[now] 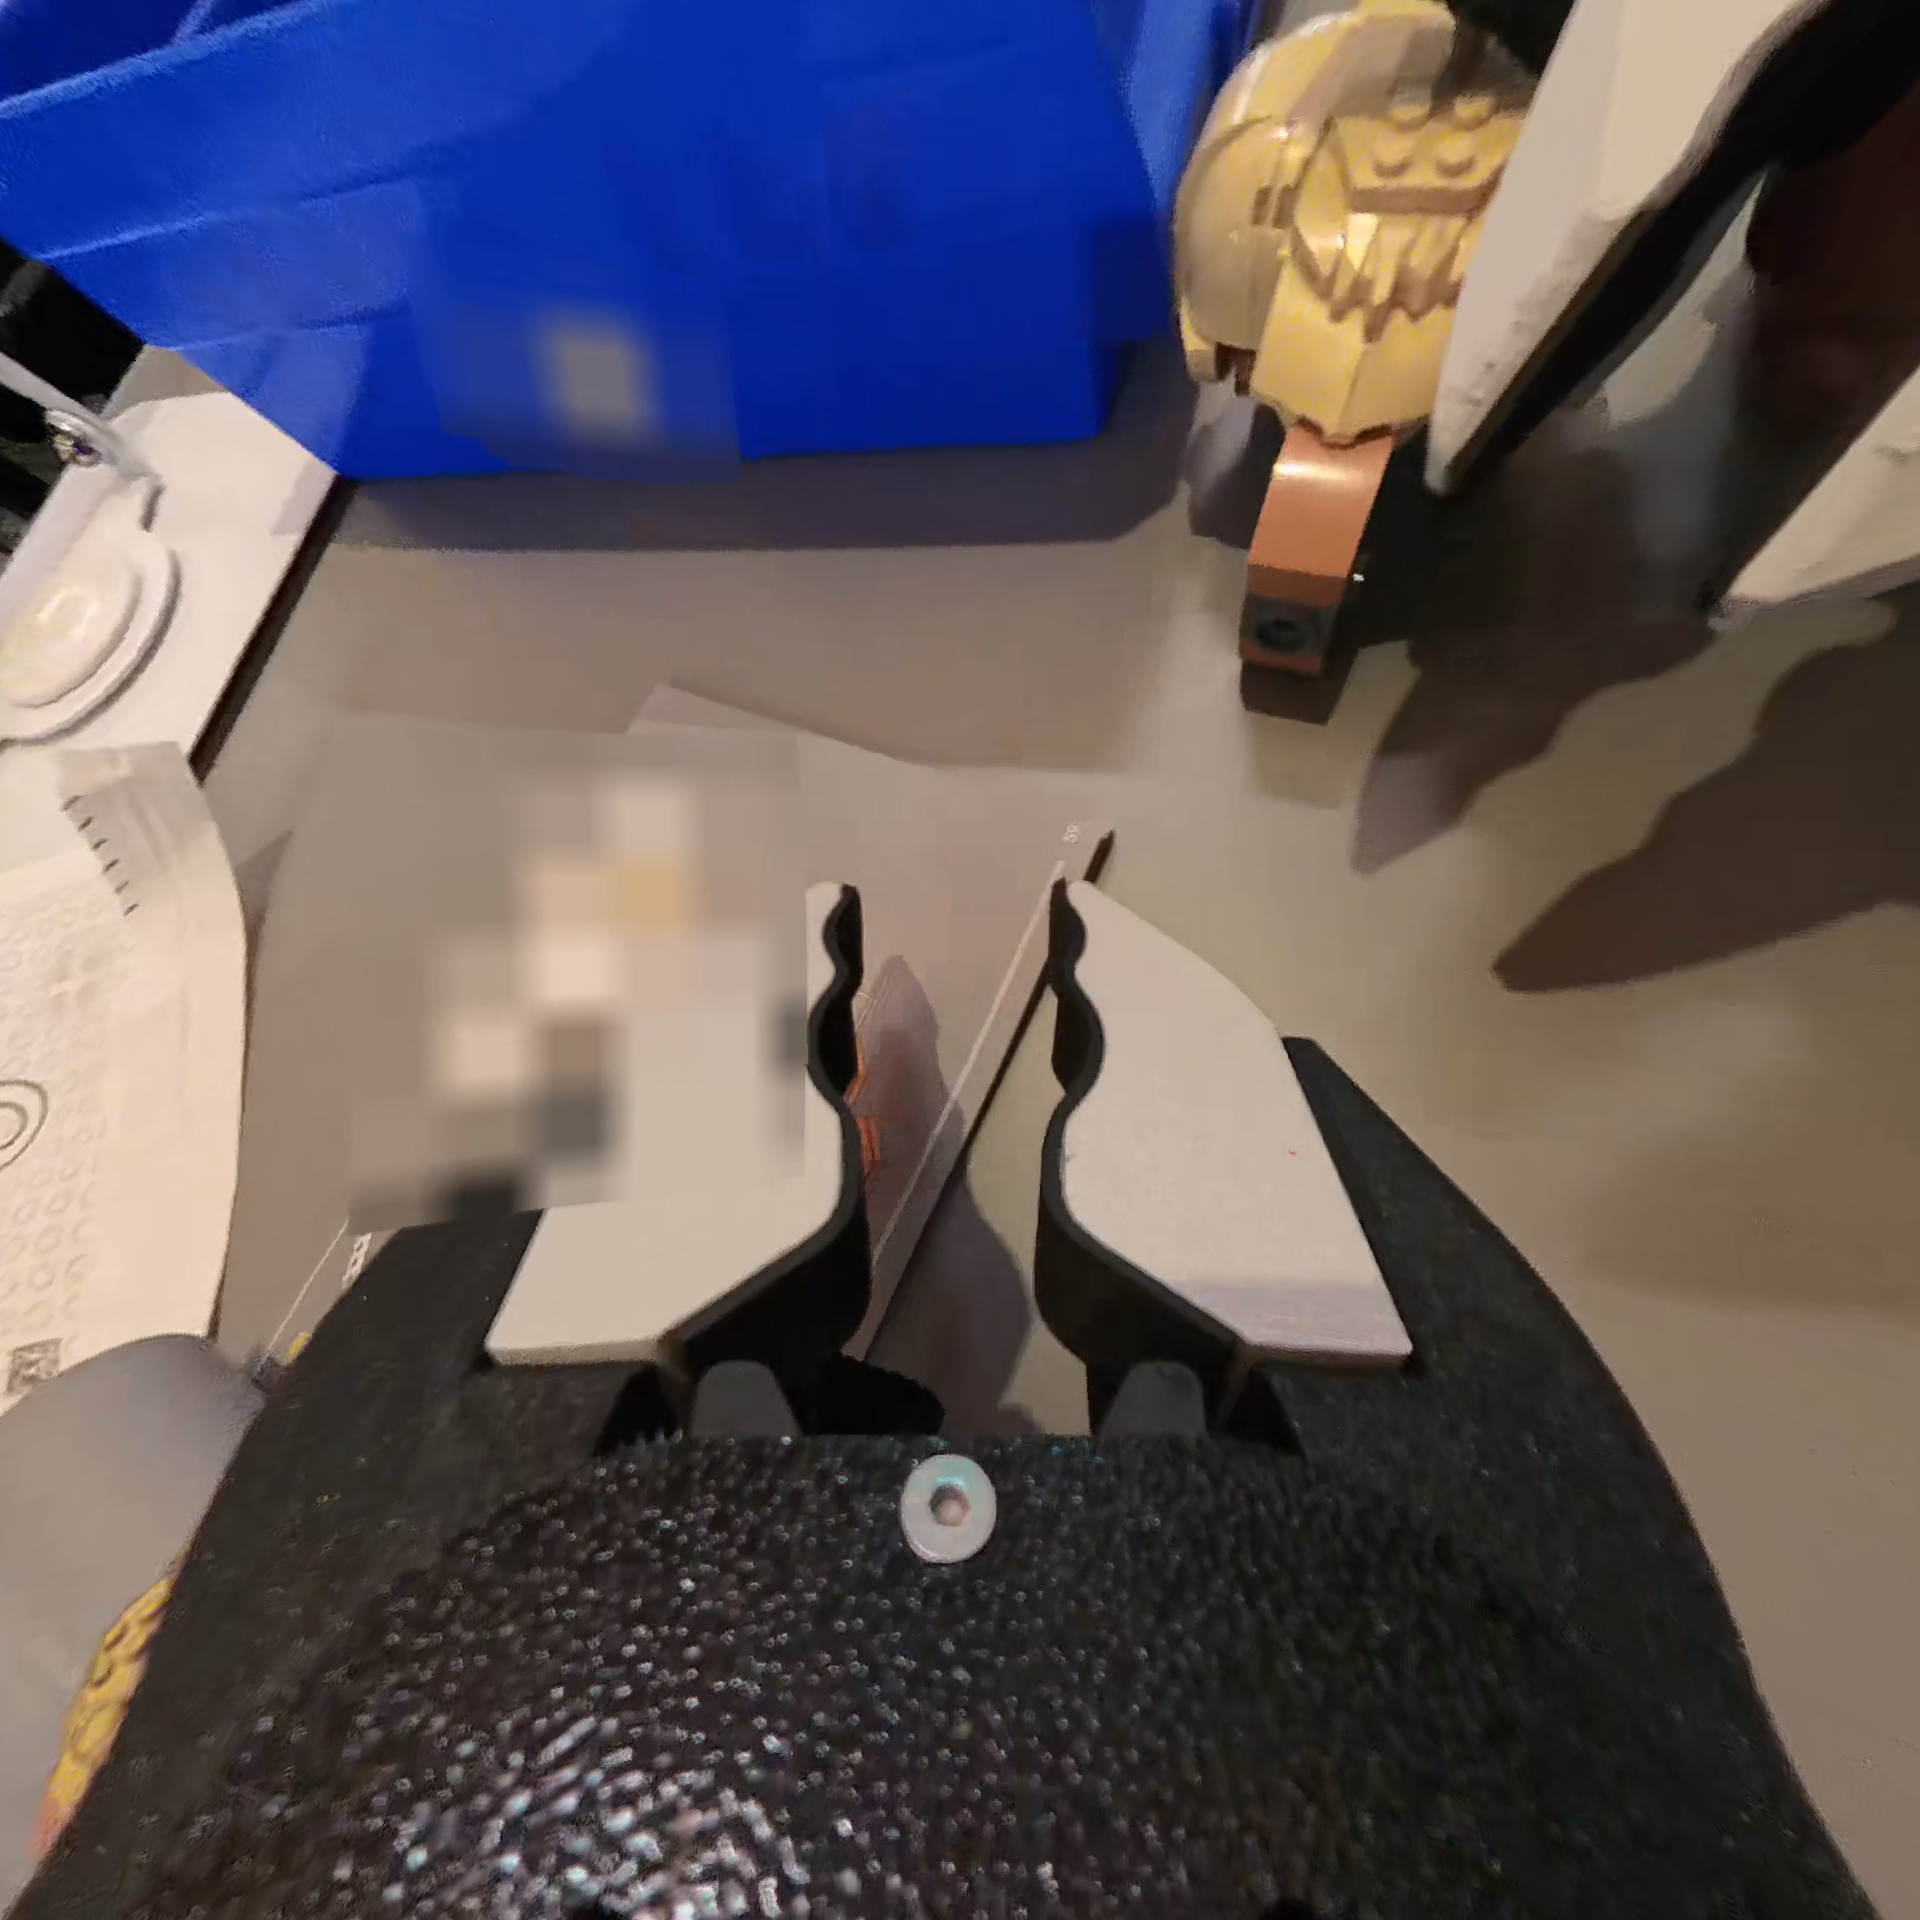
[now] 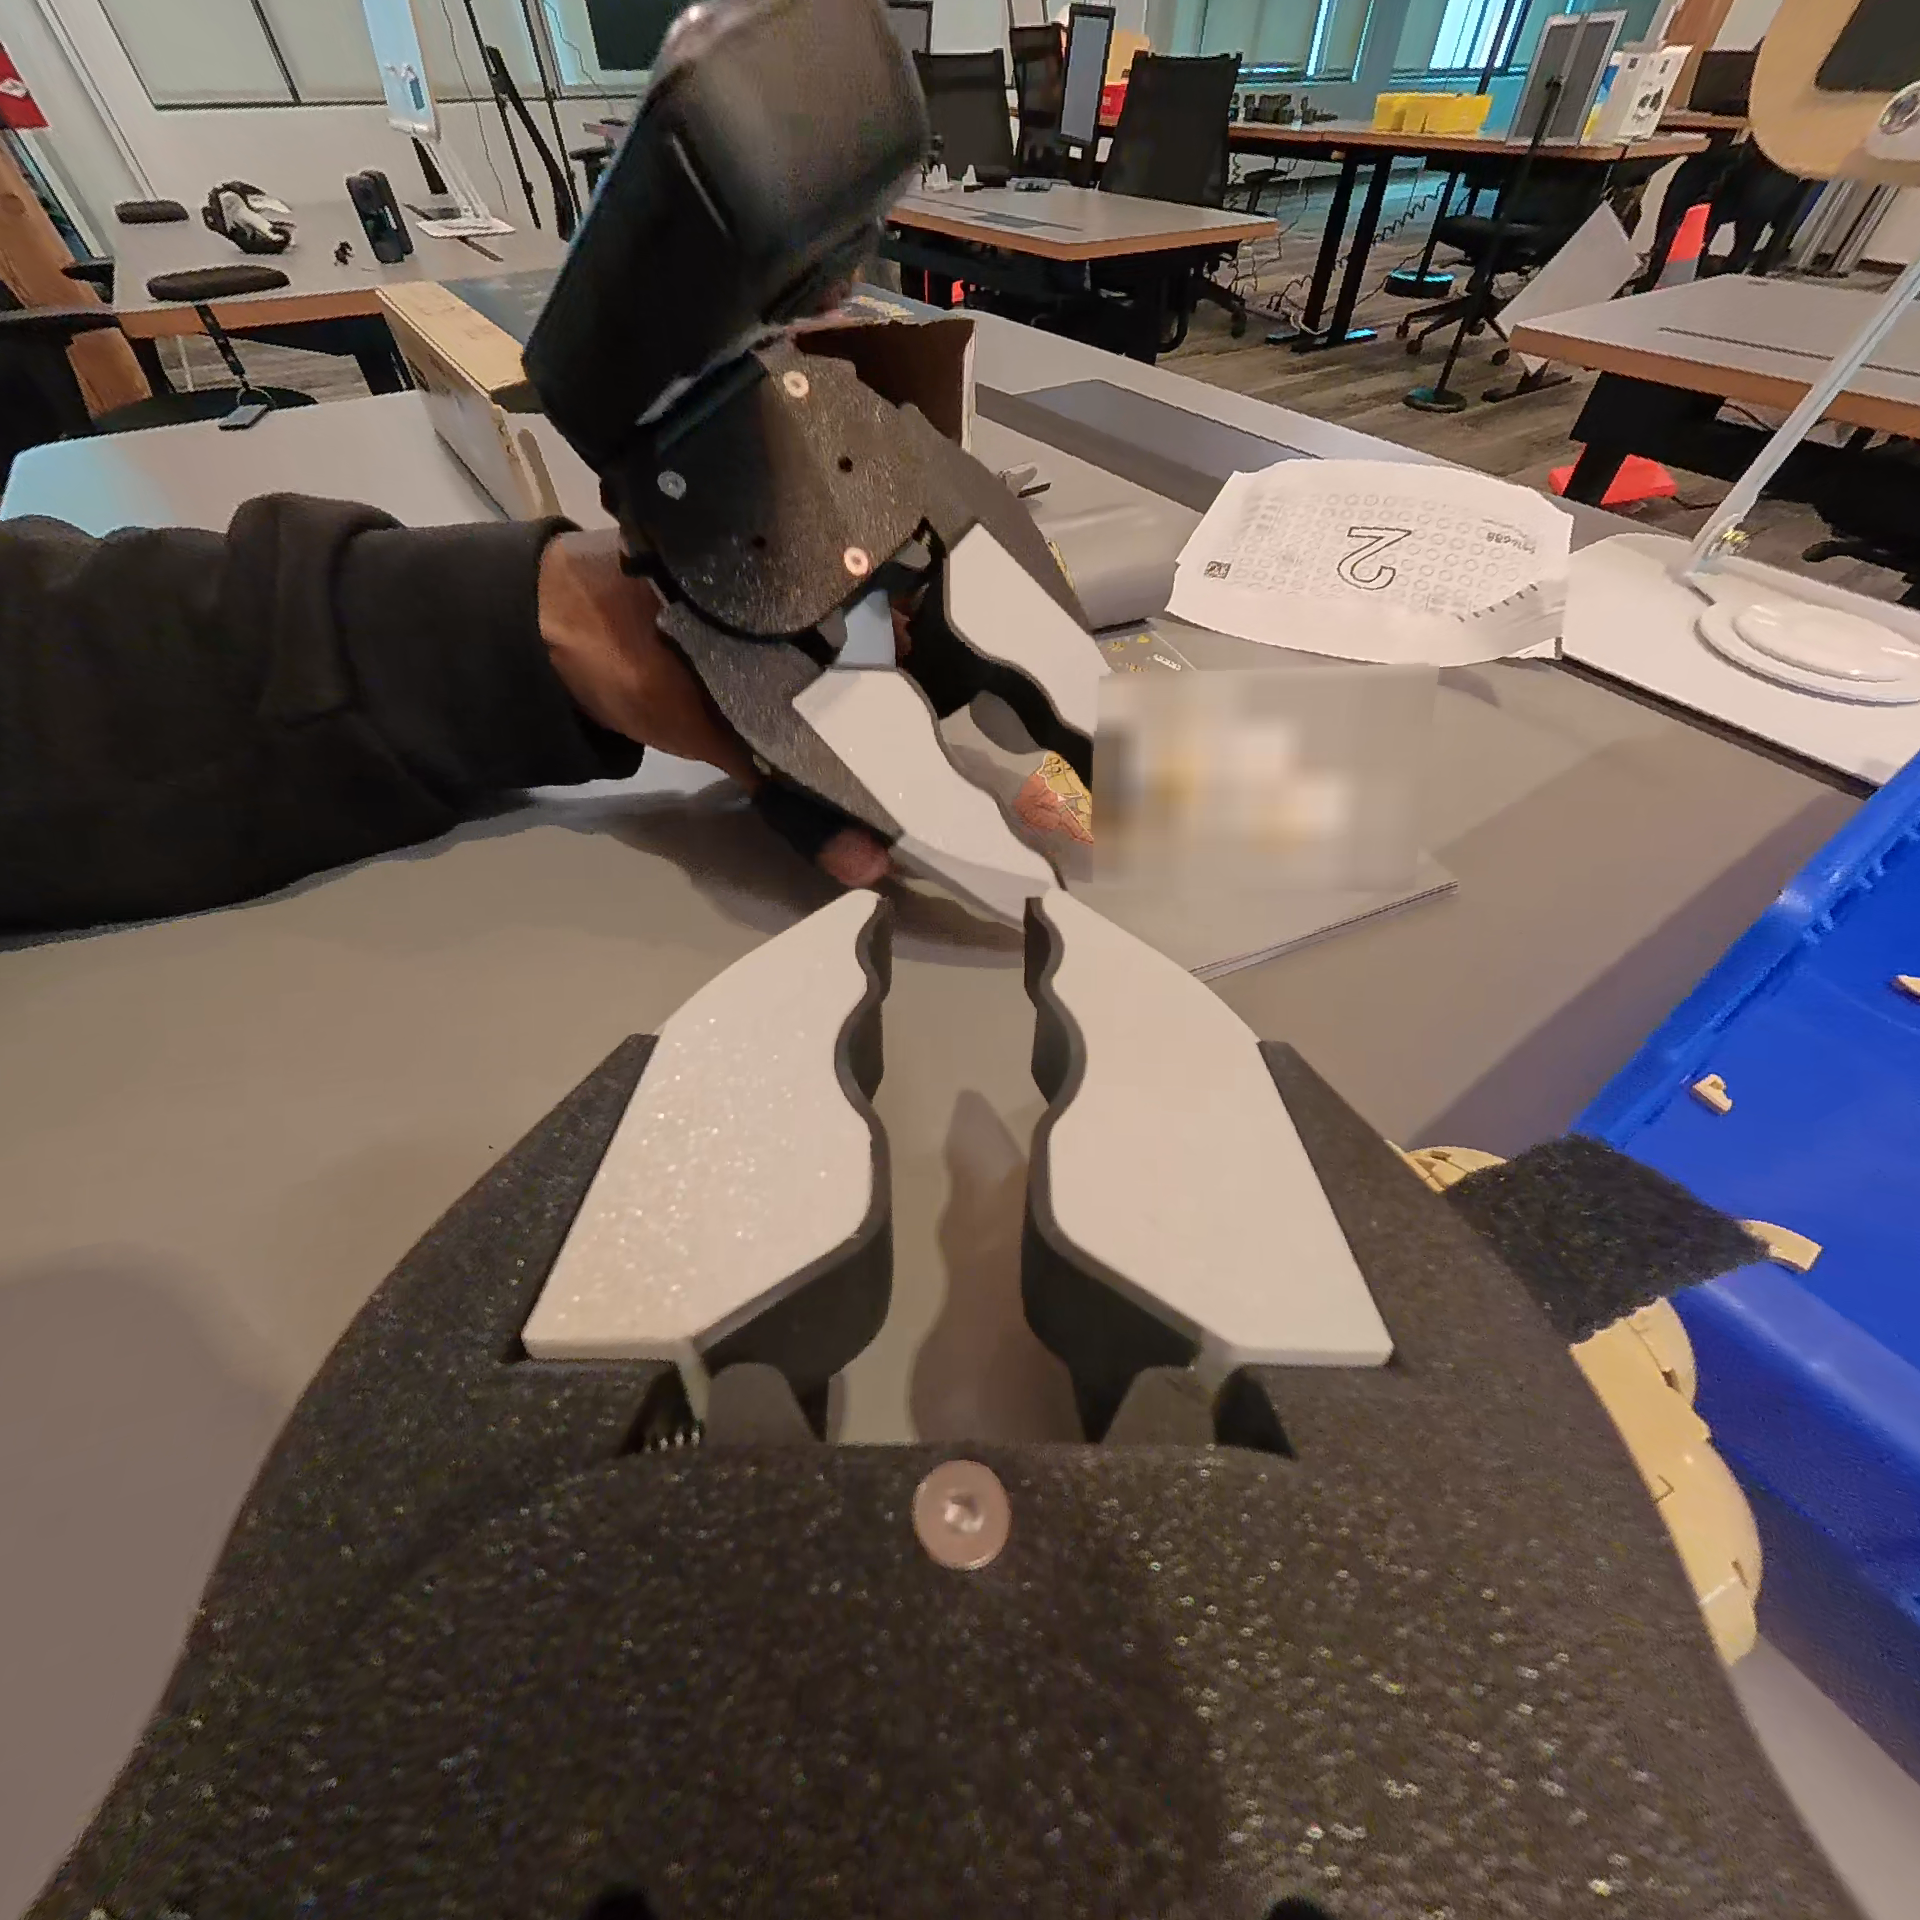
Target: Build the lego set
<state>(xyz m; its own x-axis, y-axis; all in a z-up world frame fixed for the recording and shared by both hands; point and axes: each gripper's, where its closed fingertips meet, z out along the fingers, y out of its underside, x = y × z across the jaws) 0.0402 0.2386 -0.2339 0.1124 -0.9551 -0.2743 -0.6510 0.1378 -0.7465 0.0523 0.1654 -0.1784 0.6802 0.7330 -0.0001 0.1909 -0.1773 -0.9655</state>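
The left gripper [image 1: 951, 904] hangs partly open, empty, over the booklet's [image 2: 1351, 914] corner on the desk [image 2: 312, 1039]; it apparently touches nothing. The right gripper [image 2: 956, 914] is narrow, empty.

Two hand-held grippers: the left hand-held gripper [image 2: 1049, 831] and the right hand-held gripper [image 2: 956, 914], each with two grey fingers standing apart. One booklet [image 2: 1299, 904] beneath the left hand-held gripper's tips. One blue bin [image 1: 623, 239] beyond it. One tan brick-built model [image 1: 1340, 260] beside the bin. One stack of printed paper bags [image 2: 1371, 561] beyond the booklet. One grey bench [image 2: 312, 1091].
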